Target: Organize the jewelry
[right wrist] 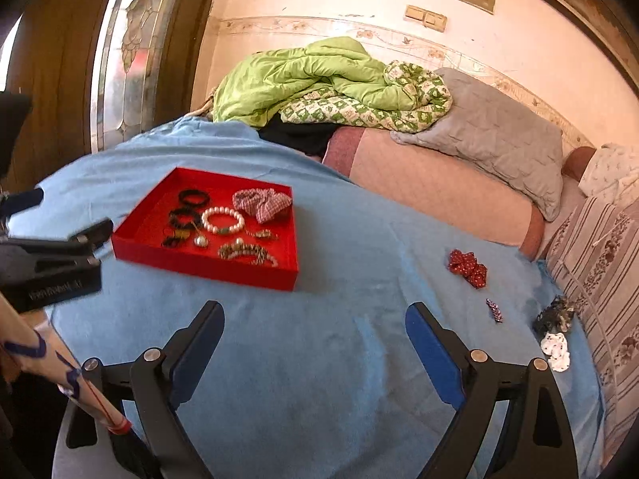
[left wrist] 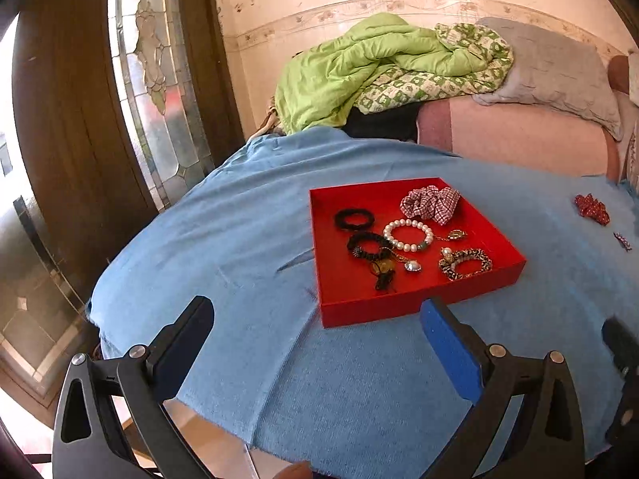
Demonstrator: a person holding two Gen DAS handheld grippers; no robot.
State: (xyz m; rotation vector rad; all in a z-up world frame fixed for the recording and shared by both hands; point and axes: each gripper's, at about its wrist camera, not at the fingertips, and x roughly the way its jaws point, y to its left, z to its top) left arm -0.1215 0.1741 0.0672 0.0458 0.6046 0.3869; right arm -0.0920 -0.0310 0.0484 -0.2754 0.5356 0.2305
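- Above the near edge of the blue woven cloth [right wrist: 319, 339] that covers the table, the right gripper [right wrist: 315, 343] hovers with its blue-padded fingers spread wide and nothing between them; the left gripper [left wrist: 315, 343] is likewise spread and empty, facing the near wall of the shallow red cardboard tray [left wrist: 419, 303].
- Loose pieces lie to the right gripper's side, well apart from the tray: a red spotted fabric scrunchie [right wrist: 468, 267], a small dark beaded clip [right wrist: 494, 310], a dark mottled scrunchie [right wrist: 555, 315] and, just beside it, a white patterned scrunchie [right wrist: 556, 352].
- The step in hand is judged to be fetching one of these loose pieces. The right gripper is best placed; it should come down over the piece with one pad on each side, close on the bunched fabric rather than the cloth beneath, and lift clear before crossing to the tray.
- The thin clip lies flat and looks the hardest to pinch without snagging the weave; the scrunchies are soft and forgiving.
- In the tray already: a white pearl bead bracelet [left wrist: 408, 234], two black elastic hair ties [left wrist: 353, 219], a checked red-and-white scrunchie [left wrist: 430, 203], a black-and-white beaded bracelet [left wrist: 465, 264] and small gold-toned pendants, partly tangled.
- The open red floor at the tray's near left looks the safest drop spot.
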